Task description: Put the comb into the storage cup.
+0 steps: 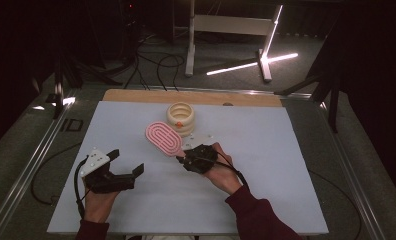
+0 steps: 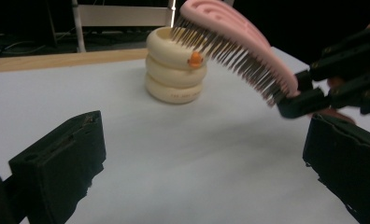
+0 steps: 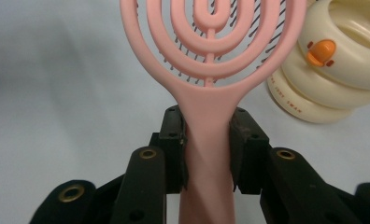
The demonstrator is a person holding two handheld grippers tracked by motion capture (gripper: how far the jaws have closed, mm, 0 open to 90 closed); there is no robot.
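A: Any writing to read?

B: Only a little. The cream ring-shaped container [image 3: 342, 60], three stacked rolls with an orange duck beak on it, has small dark letters on its lowest roll. In the right gripper view I make out something like "SWAN" at the end; the rest is too small. The pink hairbrush [image 1: 164, 138] carries no label that I can see.

A: Where is the brush?

B: Clamped by its handle in the right gripper [image 1: 187, 159], lifted off the light sheet [image 1: 266, 200], near the middle of the bench. In the right gripper view both black jaws press the handle from either side, and the spiral-patterned back faces the camera. Its head points toward the far edge, just beside the container, with bristles facing down.

A: And the container?

B: It stands upright on the sheet close to the far edge, about midway along it.

A: The hands?

B: The right hand [image 1: 225, 175] comes in from the near edge, angled toward the far left. The left gripper [image 1: 126, 165] sits toward the near left, jaws spread wide with nothing between them, held level over the sheet and aimed at the brush.
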